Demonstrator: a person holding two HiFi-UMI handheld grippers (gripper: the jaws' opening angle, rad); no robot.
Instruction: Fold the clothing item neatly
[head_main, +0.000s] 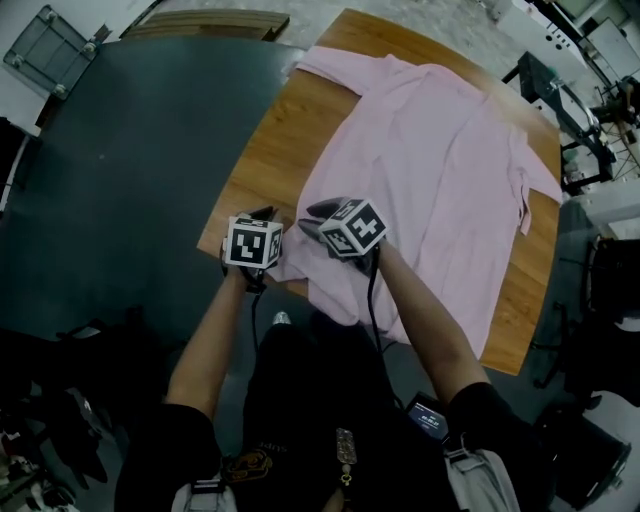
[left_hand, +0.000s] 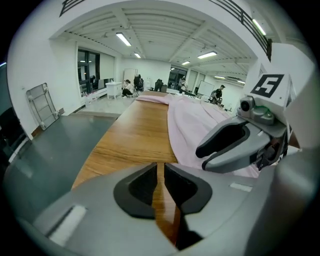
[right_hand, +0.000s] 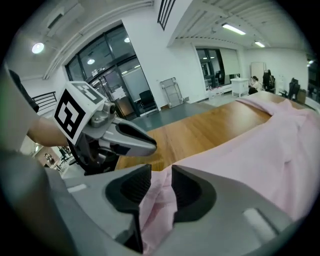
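A pale pink shirt (head_main: 440, 170) lies spread flat on the wooden table (head_main: 270, 150), its near hem hanging over the front edge. My right gripper (head_main: 320, 212) sits at the shirt's near left corner. In the right gripper view its jaws (right_hand: 157, 172) stand open, with bunched pink cloth (right_hand: 250, 150) lying loose between them. My left gripper (head_main: 265, 213) is just to the left, over bare wood beside the shirt's edge. Its jaws (left_hand: 160, 167) are open by a narrow gap, with only the table (left_hand: 135, 130) showing through. The two grippers are close together.
Dark floor (head_main: 120, 160) lies left of the table. A metal folding rack (head_main: 50, 45) stands at the far left. Stands and equipment (head_main: 590, 100) crowd the right side. The table's front edge is right below both grippers.
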